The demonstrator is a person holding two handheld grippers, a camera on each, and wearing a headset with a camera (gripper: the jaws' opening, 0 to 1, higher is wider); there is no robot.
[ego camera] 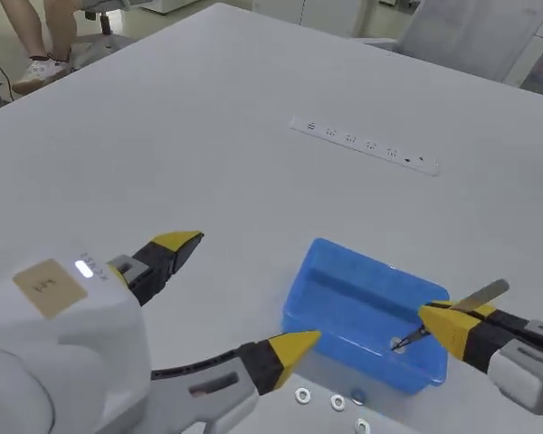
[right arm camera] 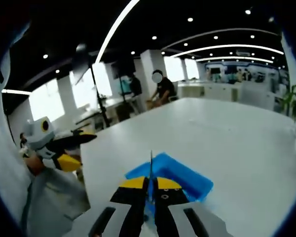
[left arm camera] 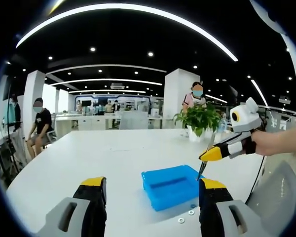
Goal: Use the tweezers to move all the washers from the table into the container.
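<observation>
A blue container (ego camera: 342, 282) stands on the white table near me. My right gripper (ego camera: 437, 323) is shut on metal tweezers (ego camera: 411, 337), whose tip reaches down into the container's right end. Something pale glints at the tip; I cannot tell whether it is a washer. Three washers (ego camera: 302, 395) lie on the table just in front of the container. My left gripper (ego camera: 235, 294) hovers open and holds nothing, left of the container. The left gripper view has the container (left arm camera: 168, 185), two washers (left arm camera: 181, 220) and the right gripper (left arm camera: 213, 154). In the right gripper view the tweezers (right arm camera: 150, 167) point over the container (right arm camera: 187, 178).
A white power strip (ego camera: 362, 145) lies further back on the table (ego camera: 181, 136). A person's legs (ego camera: 36, 41) stand beyond the far left corner. Seated people and a potted plant (left arm camera: 200, 119) are beyond the table's far side.
</observation>
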